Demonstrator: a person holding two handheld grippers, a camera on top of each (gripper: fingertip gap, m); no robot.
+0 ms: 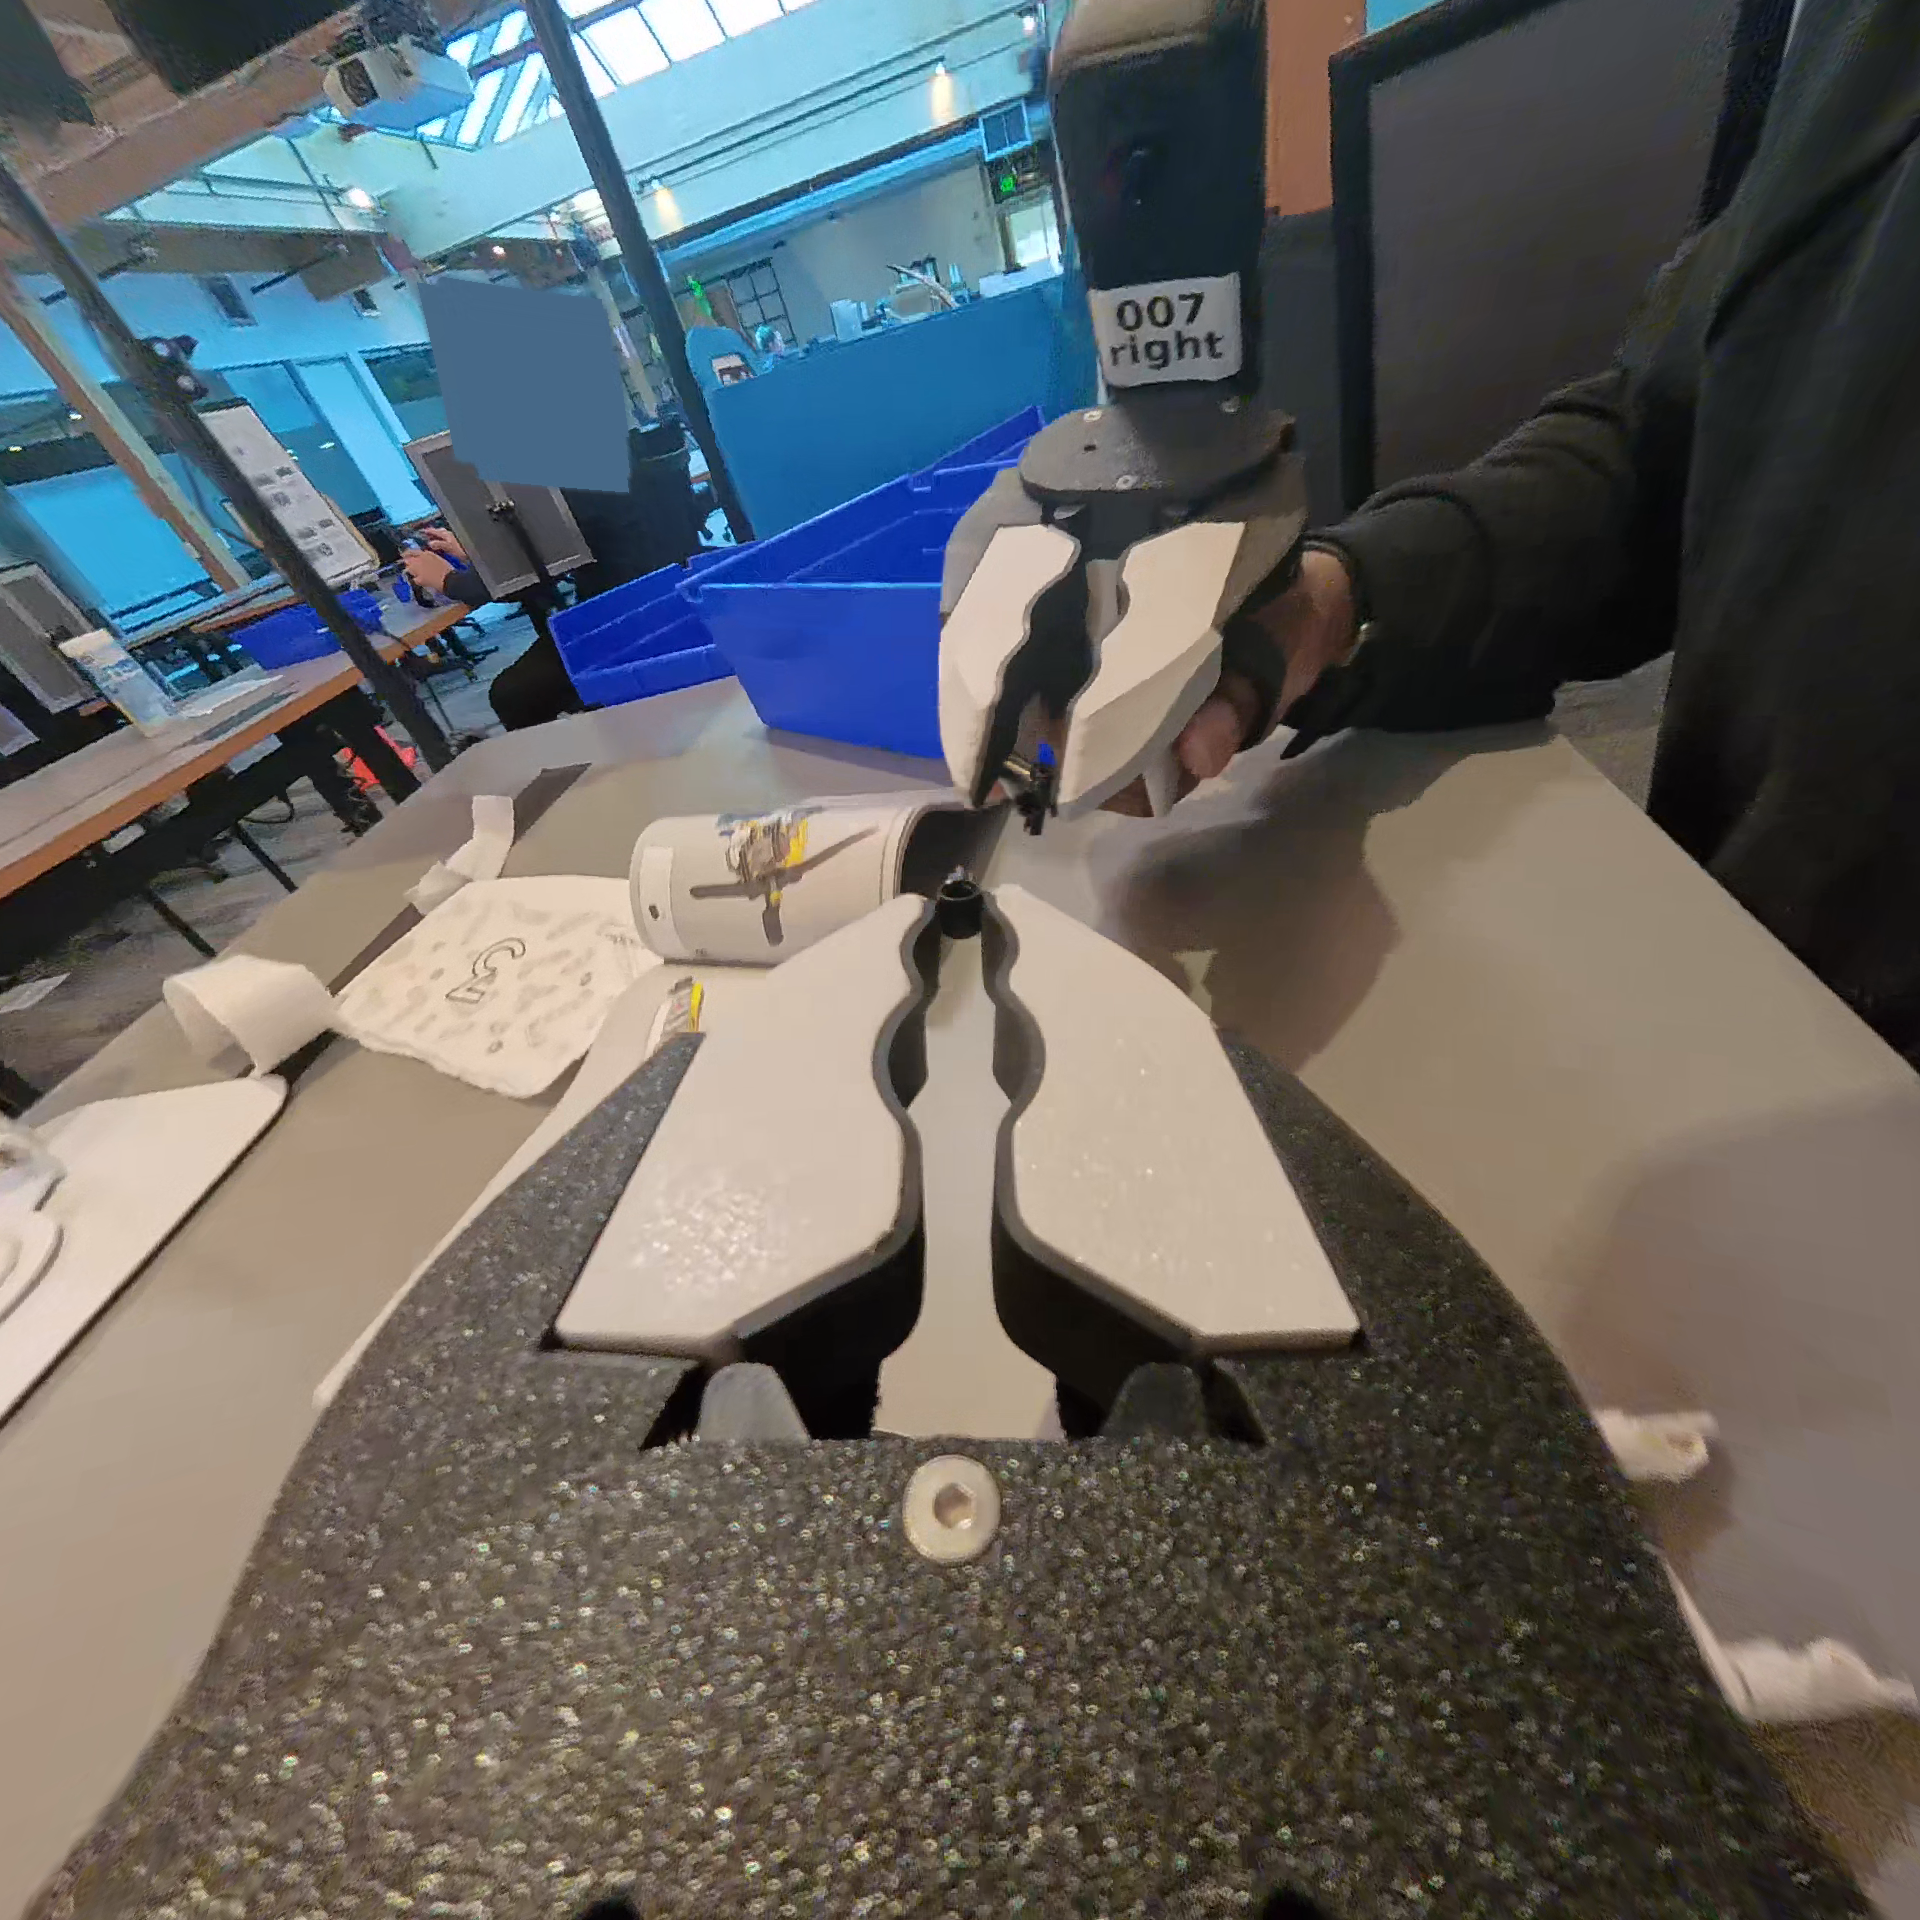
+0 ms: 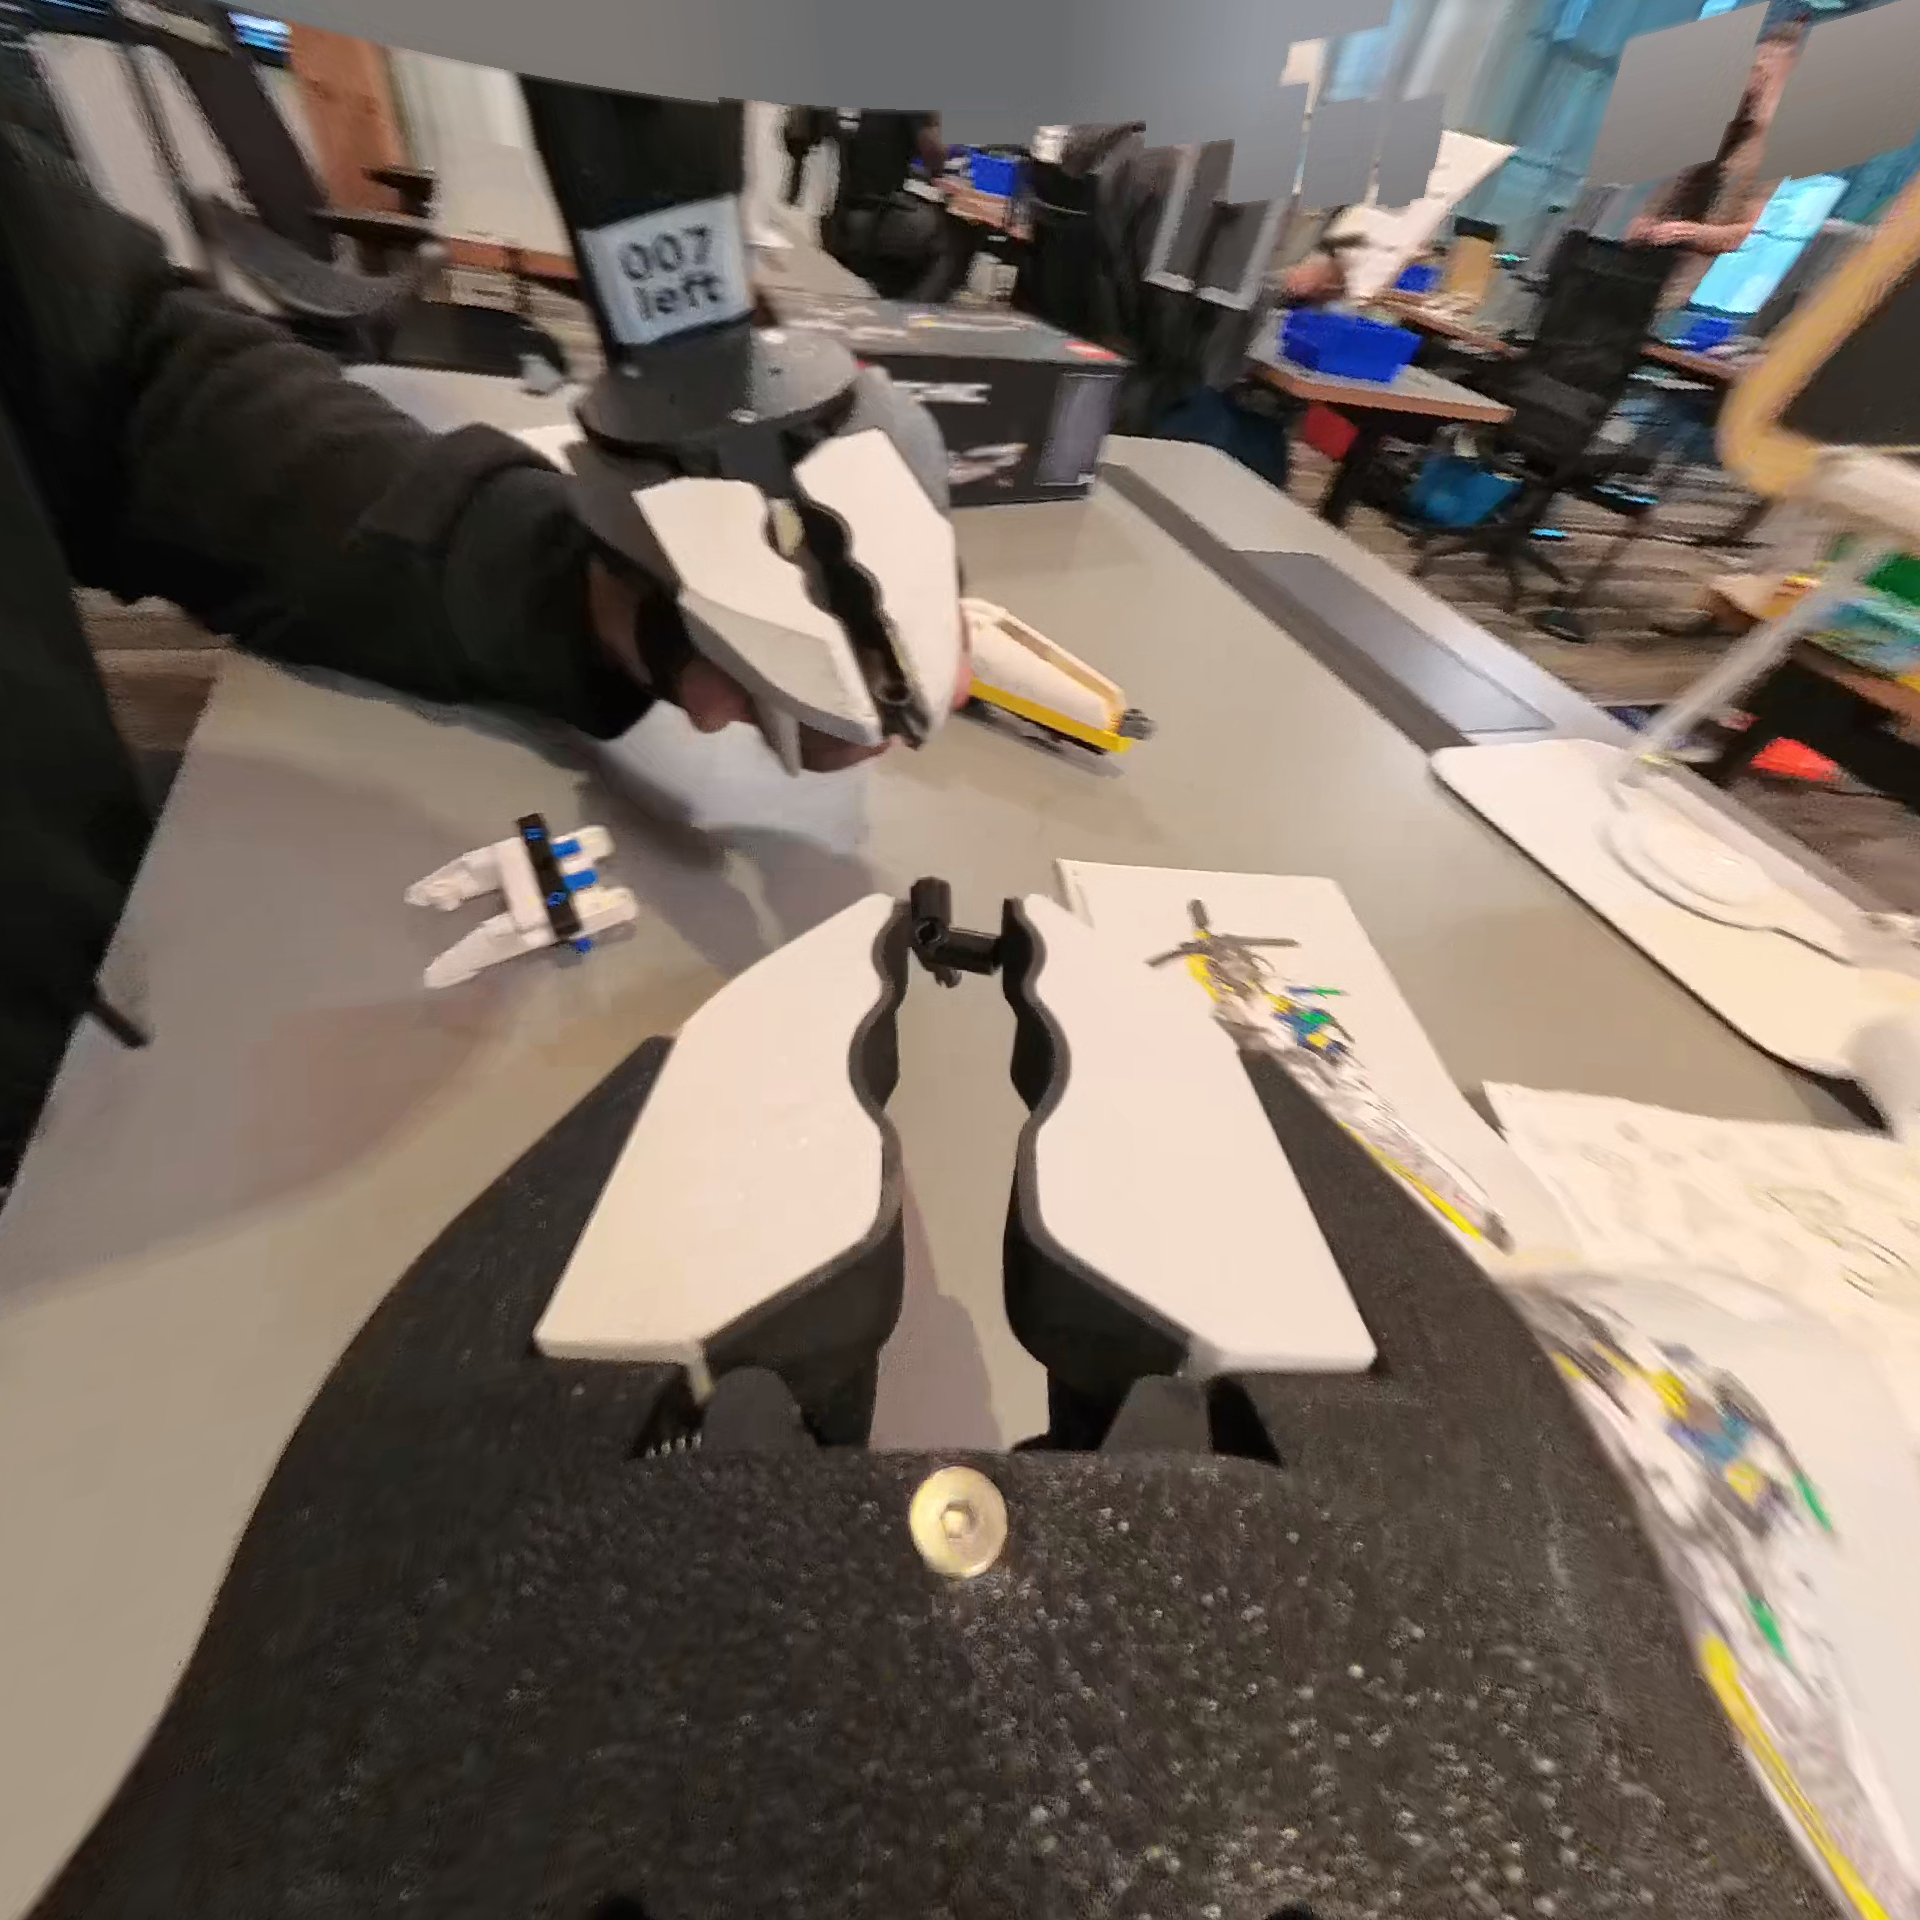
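Grey table (image 1: 1558, 987): the left gripper (image 1: 958, 914) is clamped on a small black peg (image 1: 957, 906); the right gripper (image 2: 961, 940) is clamped on a black connector piece (image 2: 951, 940), near a rolled booklet (image 1: 769, 873).

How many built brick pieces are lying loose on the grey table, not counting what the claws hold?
2: a white, black and blue assembly at left, and a white and yellow assembly partly behind the left claw. Others may be hidden.

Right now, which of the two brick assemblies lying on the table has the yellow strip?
The long white wedge-shaped assembly beside the left gripper; the forked white assembly carries blue and black parts instead.
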